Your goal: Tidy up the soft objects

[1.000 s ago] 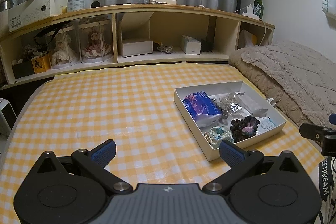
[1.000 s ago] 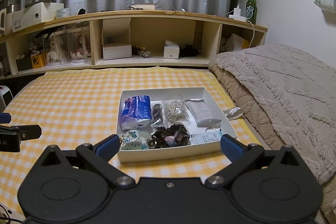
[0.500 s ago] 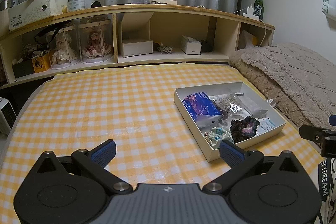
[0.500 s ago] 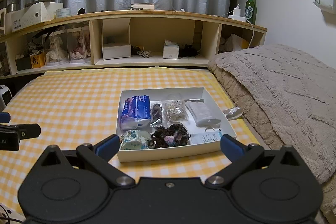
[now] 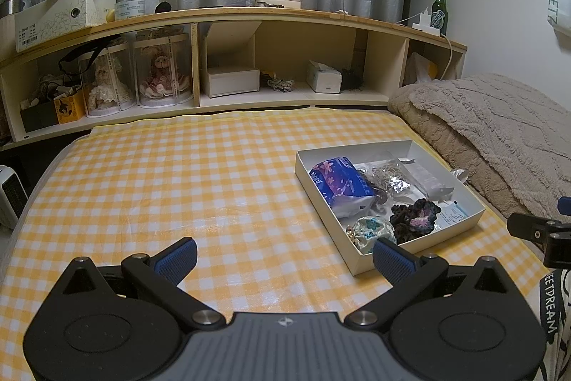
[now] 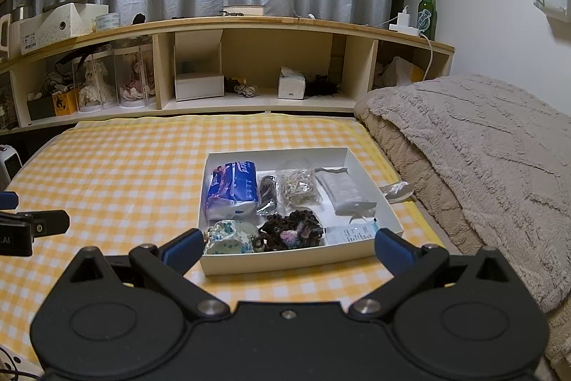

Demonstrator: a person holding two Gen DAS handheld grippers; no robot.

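A shallow white box (image 6: 392, 215) (image 5: 303, 175) lies on the yellow checked cloth. Inside are a blue tissue pack (image 6: 233, 190) (image 5: 339, 183), a dark crocheted scrunchie (image 6: 291, 231) (image 5: 415, 216), a pale blue-patterned scrunchie (image 6: 230, 237) (image 5: 371, 227), a clear bag of rubber bands (image 6: 299, 188), a white wrapped pack (image 6: 340, 188) and a paper slip (image 6: 351, 234). My right gripper (image 6: 287, 247) is open, its blue fingertips straddling the box's near edge. Open as well, my left gripper (image 5: 285, 256) hovers over the cloth to the box's left. Neither holds anything.
A beige fleece blanket (image 6: 481, 159) is piled along the right side. A wooden shelf unit (image 5: 249, 59) at the back holds boxed dolls, small boxes and a green bottle (image 6: 426, 11). A small white heater (image 5: 10, 195) stands at the left edge.
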